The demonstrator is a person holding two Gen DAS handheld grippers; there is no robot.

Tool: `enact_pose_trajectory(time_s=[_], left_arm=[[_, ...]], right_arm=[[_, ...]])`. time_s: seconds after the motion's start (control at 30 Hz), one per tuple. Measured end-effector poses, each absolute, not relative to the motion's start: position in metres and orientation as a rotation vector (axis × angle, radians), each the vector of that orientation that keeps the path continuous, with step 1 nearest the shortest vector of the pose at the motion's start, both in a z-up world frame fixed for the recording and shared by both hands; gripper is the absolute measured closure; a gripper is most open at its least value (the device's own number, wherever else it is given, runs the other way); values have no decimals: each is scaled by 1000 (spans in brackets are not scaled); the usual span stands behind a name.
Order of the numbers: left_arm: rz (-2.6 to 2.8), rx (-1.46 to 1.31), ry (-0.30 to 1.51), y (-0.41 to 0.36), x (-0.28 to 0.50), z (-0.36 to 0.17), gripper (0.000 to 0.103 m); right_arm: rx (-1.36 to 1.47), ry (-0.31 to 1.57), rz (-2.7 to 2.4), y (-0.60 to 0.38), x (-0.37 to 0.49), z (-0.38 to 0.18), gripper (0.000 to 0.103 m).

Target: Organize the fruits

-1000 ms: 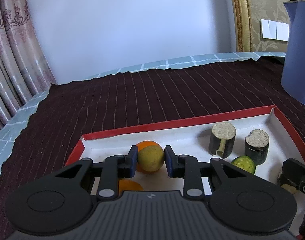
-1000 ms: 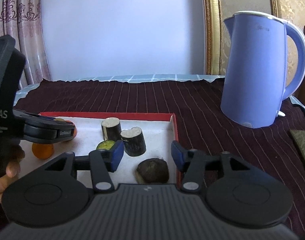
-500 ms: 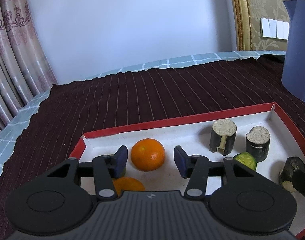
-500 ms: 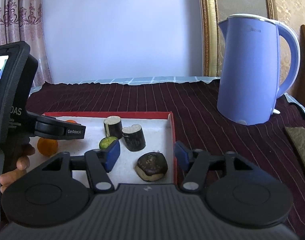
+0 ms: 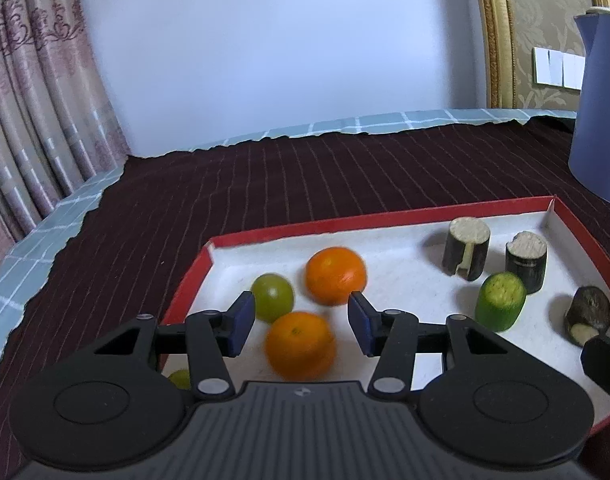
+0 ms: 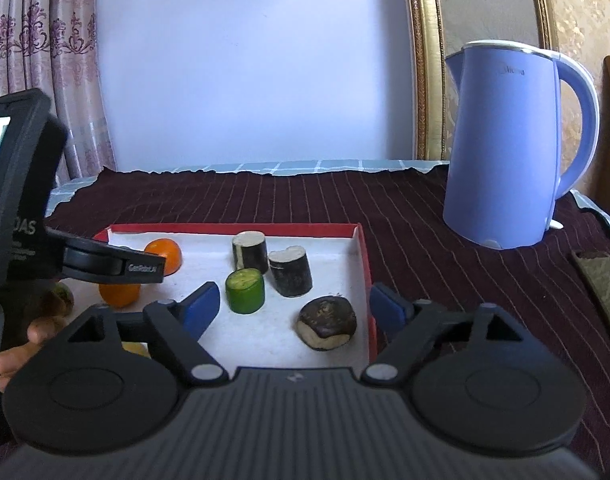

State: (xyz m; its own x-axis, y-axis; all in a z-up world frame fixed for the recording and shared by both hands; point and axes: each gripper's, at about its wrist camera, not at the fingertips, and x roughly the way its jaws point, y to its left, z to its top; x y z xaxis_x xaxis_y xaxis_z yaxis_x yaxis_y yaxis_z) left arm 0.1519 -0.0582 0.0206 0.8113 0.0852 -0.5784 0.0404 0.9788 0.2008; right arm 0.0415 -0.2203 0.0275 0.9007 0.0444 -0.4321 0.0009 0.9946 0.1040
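My right tool, jaws opening and empty, faces the dark chestnut-like piece lying just ahead between them.

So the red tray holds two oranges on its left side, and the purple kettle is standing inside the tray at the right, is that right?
Not quite. The two oranges do lie in the left part of the red tray, but the purple kettle stands outside it, on the dark tablecloth beyond the tray's right rim. The right wrist view shows this.
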Motion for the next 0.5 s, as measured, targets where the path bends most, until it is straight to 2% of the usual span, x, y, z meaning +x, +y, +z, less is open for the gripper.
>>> enact_pose_trajectory(time_s=[0.17, 0.27, 0.5], left_arm=[[37, 187, 629, -46, 141, 19, 52], [43, 186, 617, -42, 134, 19, 39], [65, 177, 587, -31, 119, 22, 39]], right_arm=[[98, 442, 29, -215, 35, 28, 10], [91, 440, 30, -211, 31, 28, 6], [108, 437, 39, -208, 21, 27, 0]])
